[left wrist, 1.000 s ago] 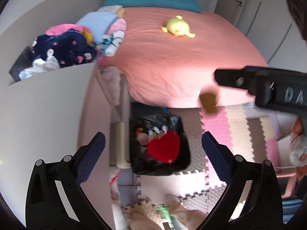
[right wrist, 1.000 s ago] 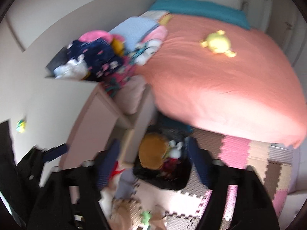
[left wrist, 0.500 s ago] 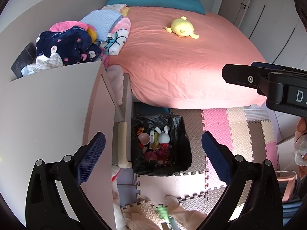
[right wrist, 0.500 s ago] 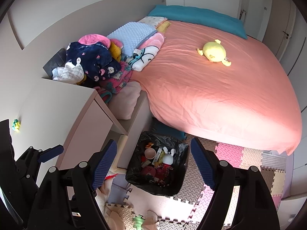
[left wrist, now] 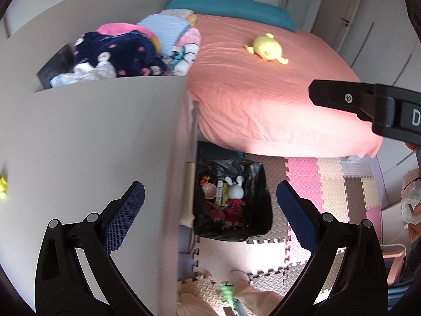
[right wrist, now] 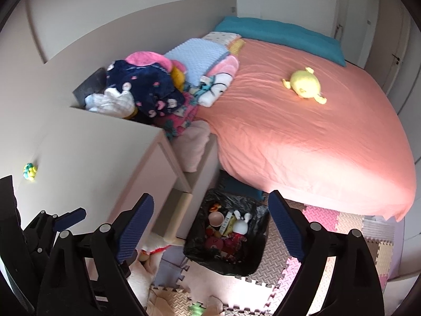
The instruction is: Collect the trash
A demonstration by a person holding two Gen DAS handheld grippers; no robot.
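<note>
Both grippers hang above the floor, empty. Left gripper [left wrist: 210, 205]: jaws wide apart. Right gripper [right wrist: 210, 223]: jaws just widened. The black-lined bin [right wrist: 252, 266] holds toys, near the bed [right wrist: 302, 137], right of the cabinet [right wrist: 92, 152].

Left tongs [left wrist: 210, 205] gape empty; right tongs [right wrist: 210, 221] just widened, empty

Your left gripper [left wrist: 210, 205] and right gripper [right wrist: 210, 226] are black frames with round silver rivets, each carrying two fingers [left wrist: 125, 221] faced in dark-blue textured pads.
</note>
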